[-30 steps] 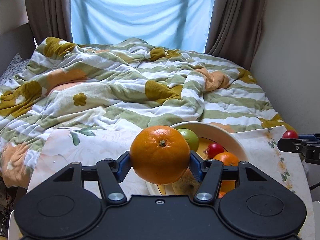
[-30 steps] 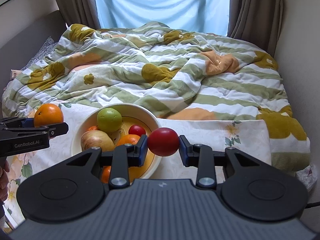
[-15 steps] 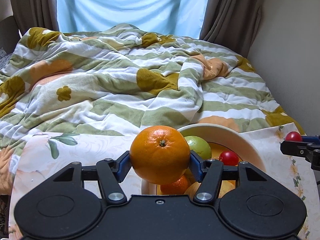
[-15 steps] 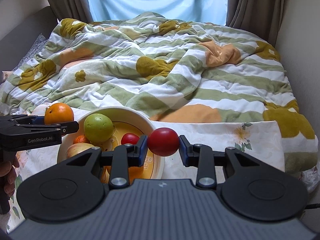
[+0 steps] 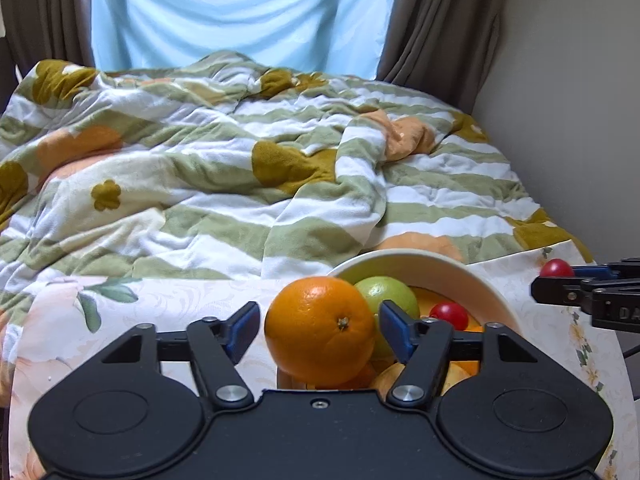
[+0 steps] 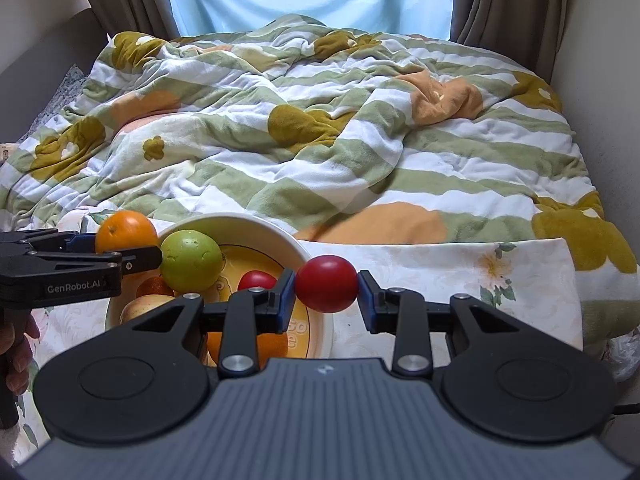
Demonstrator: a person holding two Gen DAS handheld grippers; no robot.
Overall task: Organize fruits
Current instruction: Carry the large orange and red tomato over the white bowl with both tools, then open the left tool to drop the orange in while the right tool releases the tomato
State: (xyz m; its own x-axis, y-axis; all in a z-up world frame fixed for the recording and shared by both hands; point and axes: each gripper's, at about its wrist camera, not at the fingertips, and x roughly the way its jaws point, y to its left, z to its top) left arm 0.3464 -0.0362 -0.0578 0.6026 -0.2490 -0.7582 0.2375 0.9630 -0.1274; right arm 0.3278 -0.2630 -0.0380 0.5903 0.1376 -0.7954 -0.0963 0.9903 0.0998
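The left gripper (image 5: 318,326) has just let go of the orange (image 5: 320,330): half a second ago its blue pads were clamped on the fruit, and now both stand clear of the peel, with a gap on each side. In the left wrist view the orange sits low and centre in the frame, at the near-left rim of the cream bowl (image 5: 472,276), apparently resting on the fruit below it, though its underside is hidden by the gripper body. Behind it lie a green apple (image 5: 390,292) and a small red fruit (image 5: 449,314). The right gripper (image 6: 326,293) remains clenched on a red tomato (image 6: 326,284), held just right of the bowl rim, above the floral-cloth desk (image 6: 460,280). A striped quilt (image 6: 320,128) fills the upper half of both frames. One fruit looks delivered; the tomato likely goes in next, provided the orange does not roll off its perch.
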